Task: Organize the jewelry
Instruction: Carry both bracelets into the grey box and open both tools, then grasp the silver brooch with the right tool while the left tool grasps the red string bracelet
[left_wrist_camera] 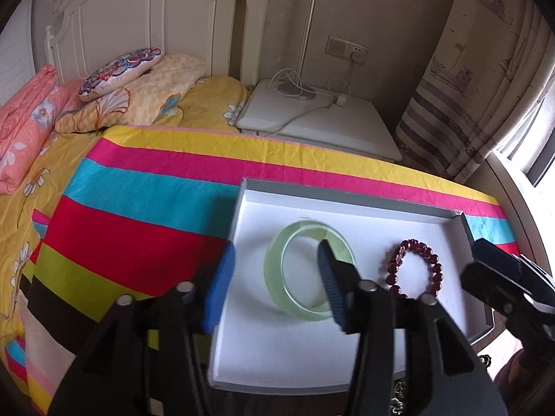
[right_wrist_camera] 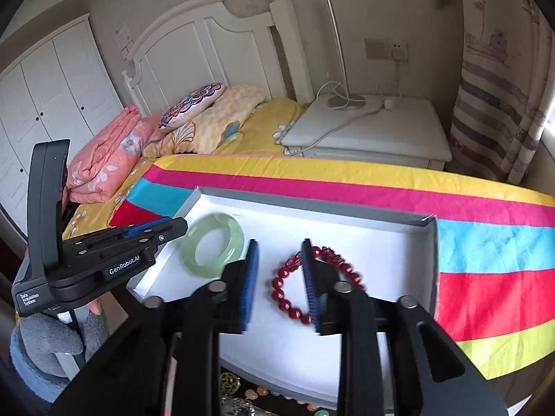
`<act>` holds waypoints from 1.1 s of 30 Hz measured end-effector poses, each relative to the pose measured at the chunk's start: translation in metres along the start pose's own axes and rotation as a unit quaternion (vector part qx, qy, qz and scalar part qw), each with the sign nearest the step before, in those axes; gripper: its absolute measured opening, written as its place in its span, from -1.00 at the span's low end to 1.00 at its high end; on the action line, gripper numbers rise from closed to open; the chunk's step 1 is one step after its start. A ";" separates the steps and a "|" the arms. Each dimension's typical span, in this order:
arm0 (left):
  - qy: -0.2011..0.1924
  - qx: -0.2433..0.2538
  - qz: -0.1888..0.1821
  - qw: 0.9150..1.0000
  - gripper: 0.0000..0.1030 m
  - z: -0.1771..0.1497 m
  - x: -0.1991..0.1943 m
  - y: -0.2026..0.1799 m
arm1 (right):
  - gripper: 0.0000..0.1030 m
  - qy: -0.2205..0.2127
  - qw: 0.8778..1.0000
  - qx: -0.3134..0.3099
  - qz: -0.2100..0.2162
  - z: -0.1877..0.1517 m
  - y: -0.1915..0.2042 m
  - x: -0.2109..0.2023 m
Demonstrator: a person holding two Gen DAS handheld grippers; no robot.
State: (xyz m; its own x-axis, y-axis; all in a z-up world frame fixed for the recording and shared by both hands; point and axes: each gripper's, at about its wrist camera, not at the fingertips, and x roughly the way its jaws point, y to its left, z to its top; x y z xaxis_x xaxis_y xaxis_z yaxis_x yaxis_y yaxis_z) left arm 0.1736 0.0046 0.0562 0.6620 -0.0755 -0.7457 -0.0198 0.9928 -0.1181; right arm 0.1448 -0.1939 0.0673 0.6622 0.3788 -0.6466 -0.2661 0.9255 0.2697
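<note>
A shallow white box [left_wrist_camera: 347, 197] [right_wrist_camera: 312, 204] lies on a striped blanket. Inside it, a pale green bangle [left_wrist_camera: 272, 267] [right_wrist_camera: 215, 221] lies flat on the left, and a red bead bracelet [left_wrist_camera: 393, 263] [right_wrist_camera: 277, 291] lies on the right. My left gripper [left_wrist_camera: 277, 246] is open over the box's left side. One finger is outside the wall and the other covers part of the bangle, gripping nothing. My right gripper [right_wrist_camera: 280, 242] is open over the bracelet. Its right finger hides some beads, and the pads press on nothing. Each gripper shows in the other's view [left_wrist_camera: 496, 260] [right_wrist_camera: 156, 232].
The striped blanket [left_wrist_camera: 156, 190] covers the bed, with folded quilts [right_wrist_camera: 104, 159] and a pillow [right_wrist_camera: 194, 104] by the headboard. Behind stands a white bedside table [right_wrist_camera: 381, 131] with a lamp base and cables. Loose beads [right_wrist_camera: 242, 391] lie below the box's near edge. A gloved hand [right_wrist_camera: 52, 343] holds the left gripper.
</note>
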 end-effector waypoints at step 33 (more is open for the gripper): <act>-0.006 0.061 -0.050 0.997 0.84 -0.172 -0.097 0.024 | 0.30 0.041 0.971 -0.232 -0.046 -0.120 0.063 -0.044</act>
State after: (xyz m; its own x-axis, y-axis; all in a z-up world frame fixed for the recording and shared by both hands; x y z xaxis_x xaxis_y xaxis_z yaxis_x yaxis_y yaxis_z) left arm -0.0199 0.0198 0.0135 0.6656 -0.1742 -0.7257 0.1371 0.9844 -0.1106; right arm 0.0156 -0.1518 0.0269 0.6453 0.2768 -0.7120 -0.5083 0.8514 -0.1297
